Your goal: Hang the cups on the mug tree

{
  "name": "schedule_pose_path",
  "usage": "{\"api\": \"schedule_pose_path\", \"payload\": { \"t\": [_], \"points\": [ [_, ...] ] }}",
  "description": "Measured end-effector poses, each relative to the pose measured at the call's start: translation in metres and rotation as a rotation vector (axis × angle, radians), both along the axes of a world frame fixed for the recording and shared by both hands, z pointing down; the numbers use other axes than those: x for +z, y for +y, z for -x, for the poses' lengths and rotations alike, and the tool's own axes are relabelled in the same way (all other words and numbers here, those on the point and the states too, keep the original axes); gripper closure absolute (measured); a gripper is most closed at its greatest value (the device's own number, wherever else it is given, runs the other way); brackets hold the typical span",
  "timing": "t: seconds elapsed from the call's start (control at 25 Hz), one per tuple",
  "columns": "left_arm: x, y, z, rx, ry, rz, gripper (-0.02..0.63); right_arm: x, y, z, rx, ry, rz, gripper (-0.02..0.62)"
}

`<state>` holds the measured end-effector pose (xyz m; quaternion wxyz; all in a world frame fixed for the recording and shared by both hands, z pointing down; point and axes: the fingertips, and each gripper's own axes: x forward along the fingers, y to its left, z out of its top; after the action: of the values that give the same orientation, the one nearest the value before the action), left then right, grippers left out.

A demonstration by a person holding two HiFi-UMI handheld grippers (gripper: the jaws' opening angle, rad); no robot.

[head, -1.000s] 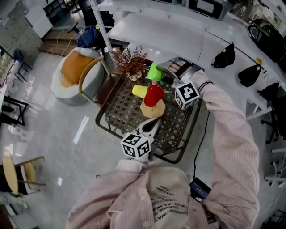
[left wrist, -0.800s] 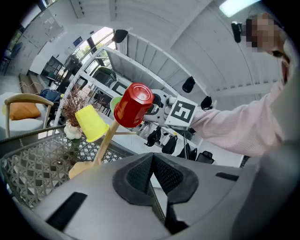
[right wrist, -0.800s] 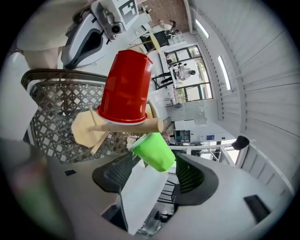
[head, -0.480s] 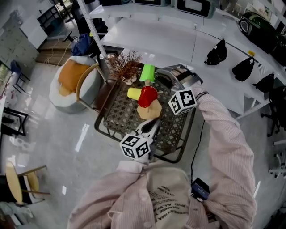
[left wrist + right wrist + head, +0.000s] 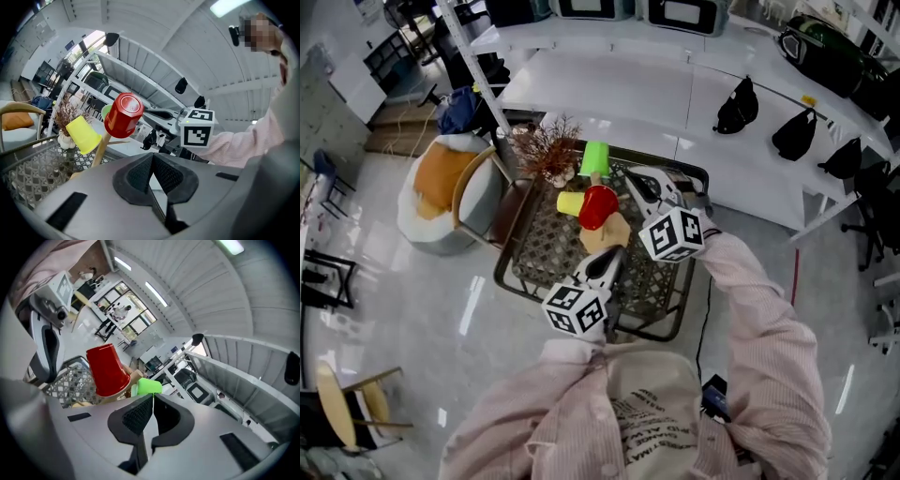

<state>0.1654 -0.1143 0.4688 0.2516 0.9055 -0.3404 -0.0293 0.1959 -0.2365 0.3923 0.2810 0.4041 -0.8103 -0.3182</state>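
1. Red cup (image 5: 598,206), yellow cup (image 5: 570,202) and green cup (image 5: 596,157) all hang on the wooden mug tree (image 5: 607,232). Green is farthest and yellow is on the left.
2. The tree stands on a wire-mesh table (image 5: 542,258).
3. The right gripper (image 5: 153,398), right of the tree, has just been closing its jaws, which now meet on nothing.
4. The left gripper (image 5: 152,157), on the tree's near side, has its jaws pressed together and empty.

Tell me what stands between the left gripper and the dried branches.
The mug tree, bearing the yellow cup and red cup, stands between the left gripper and the dried branches, as the head view shows.
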Motion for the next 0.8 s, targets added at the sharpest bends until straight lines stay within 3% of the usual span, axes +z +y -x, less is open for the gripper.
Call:
{"api": "schedule_pose_path", "payload": {
  "t": [0.28, 0.48, 0.8],
  "points": [
    [-0.008, -0.005, 0.012, 0.018, -0.023, -0.017, 0.607, 0.001, 0.017, -0.021, 0.145, -0.3, 0.142, 0.595],
    [-0.015, -0.007, 0.024, 0.024, -0.046, -0.046, 0.607, 0.01, 0.032, -0.033, 0.205, -0.594, 0.3, 0.595],
    [-0.016, -0.014, 0.064, -0.034, -0.064, -0.052, 0.607, 0.015, 0.057, -0.027, 0.268, -0.818, 0.384, 0.595]
  ]
}}
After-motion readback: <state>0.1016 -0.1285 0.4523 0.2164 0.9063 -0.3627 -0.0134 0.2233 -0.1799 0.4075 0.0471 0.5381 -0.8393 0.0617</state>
